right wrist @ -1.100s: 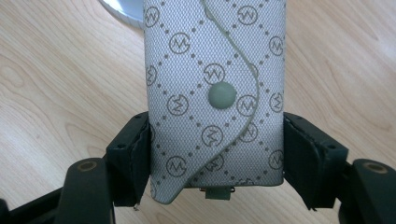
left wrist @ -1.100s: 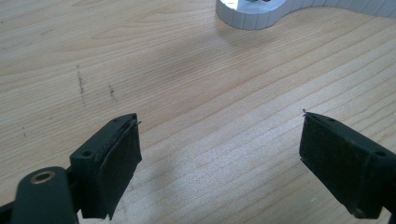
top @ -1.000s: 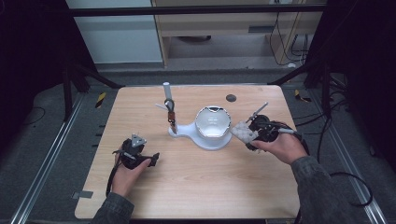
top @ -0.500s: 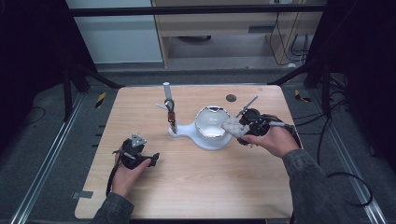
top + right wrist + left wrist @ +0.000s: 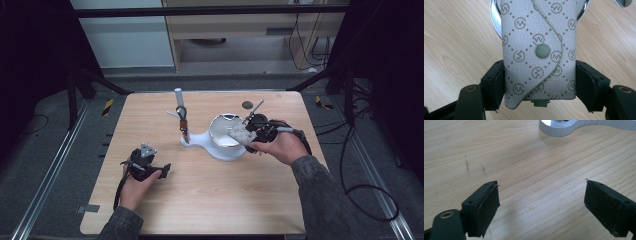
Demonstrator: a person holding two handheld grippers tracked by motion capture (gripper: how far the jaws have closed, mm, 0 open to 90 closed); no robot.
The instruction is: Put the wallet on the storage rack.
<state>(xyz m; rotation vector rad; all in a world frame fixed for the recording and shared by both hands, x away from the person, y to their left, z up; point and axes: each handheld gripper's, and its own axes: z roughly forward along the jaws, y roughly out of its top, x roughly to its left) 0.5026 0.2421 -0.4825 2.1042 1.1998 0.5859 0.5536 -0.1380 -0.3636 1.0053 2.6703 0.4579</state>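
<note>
My right gripper [image 5: 539, 82] is shut on a grey patterned pouch [image 5: 539, 50] with a round snap button; its jaws press on both long sides. In the high view the right gripper [image 5: 250, 134] holds the pouch [image 5: 239, 132] over the right rim of a round shiny bowl [image 5: 222, 131] that sits in a white stand [image 5: 220, 150]. My left gripper [image 5: 162, 171] rests low at the table's left front, open, with bare wood between its jaws [image 5: 541, 202]. The white stand's ribbed edge [image 5: 564, 130] lies ahead of it.
A white post with a dark hanging strap [image 5: 181, 112] rises from the stand's left end. A small dark disc [image 5: 247, 105] lies on the wooden table [image 5: 210, 195] behind the bowl. Cables trail off the right side. A metal rail runs along the table's left.
My right gripper has carried the pouch leftward from beside the bowl to over its right rim. The left gripper has stayed where it was.
</note>
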